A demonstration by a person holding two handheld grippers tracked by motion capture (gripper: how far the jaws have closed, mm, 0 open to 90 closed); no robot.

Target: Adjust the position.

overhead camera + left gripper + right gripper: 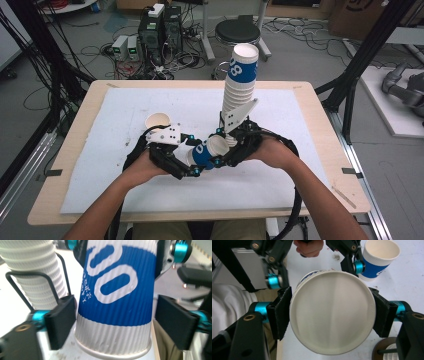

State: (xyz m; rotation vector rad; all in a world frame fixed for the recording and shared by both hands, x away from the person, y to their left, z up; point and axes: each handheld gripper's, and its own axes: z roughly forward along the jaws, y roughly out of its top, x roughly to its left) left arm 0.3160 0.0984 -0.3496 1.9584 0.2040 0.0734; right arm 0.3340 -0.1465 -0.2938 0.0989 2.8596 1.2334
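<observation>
A person stands at a wooden counter [70, 150] covered by a white mat [130, 110], holding a two-jaw gripper in each hand. Between the two grippers, near the front middle of the mat, a single blue-and-white ribbed paper cup [206, 152] lies on its side, raised off the surface.

The right gripper [226, 146] pinches this cup at its base end. In the right gripper view the cup's round white bottom [332, 312] faces the camera, and both black jaws press against its sides.

The left gripper [192, 161] sits at the other end of the same cup. In the left gripper view the cup's blue band and white lettering [115, 297] run between its jaws, which are spread; the jaw on the right of that view stands clear of the cup wall, while the other sits just beside it, and I cannot tell whether that one touches.

Just behind the right gripper rises a tall, tilted stack of nested paper cups [240, 82], with a blue-printed cup on top. A separate upright paper cup [158, 121] stands on the mat behind the left gripper.
</observation>
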